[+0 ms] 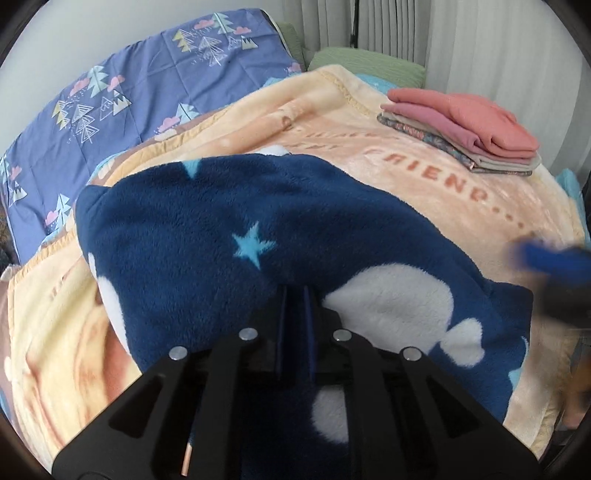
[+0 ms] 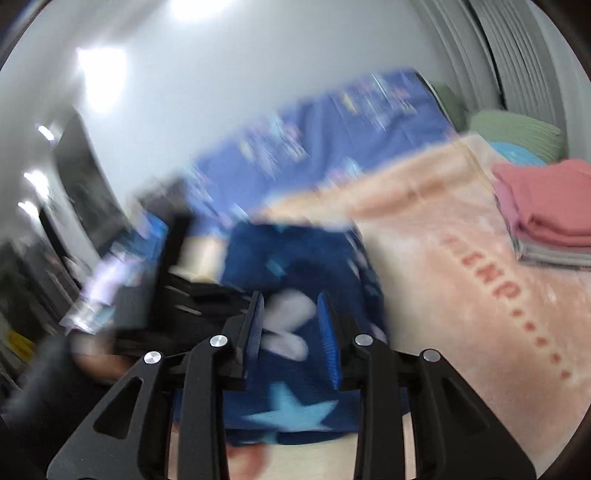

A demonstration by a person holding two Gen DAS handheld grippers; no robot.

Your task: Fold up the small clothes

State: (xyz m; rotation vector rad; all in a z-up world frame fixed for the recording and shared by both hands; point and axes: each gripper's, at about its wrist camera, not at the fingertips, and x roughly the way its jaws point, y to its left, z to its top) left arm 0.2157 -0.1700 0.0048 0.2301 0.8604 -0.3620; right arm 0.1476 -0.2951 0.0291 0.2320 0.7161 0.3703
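Fingers of the left gripper pinch the navy star fleece lying on the peach blanket. Only the blurry right-wrist view shows the right gripper partly open over that fleece, not squeezing it.

A plain pale wall is standing behind the bed, with a peach blanket lying over it. Pleated white curtains are hanging at the right, and bright light patches are glaring on the wall.

Black left gripper and right gripper, silver round screws, blue ribbed fingers
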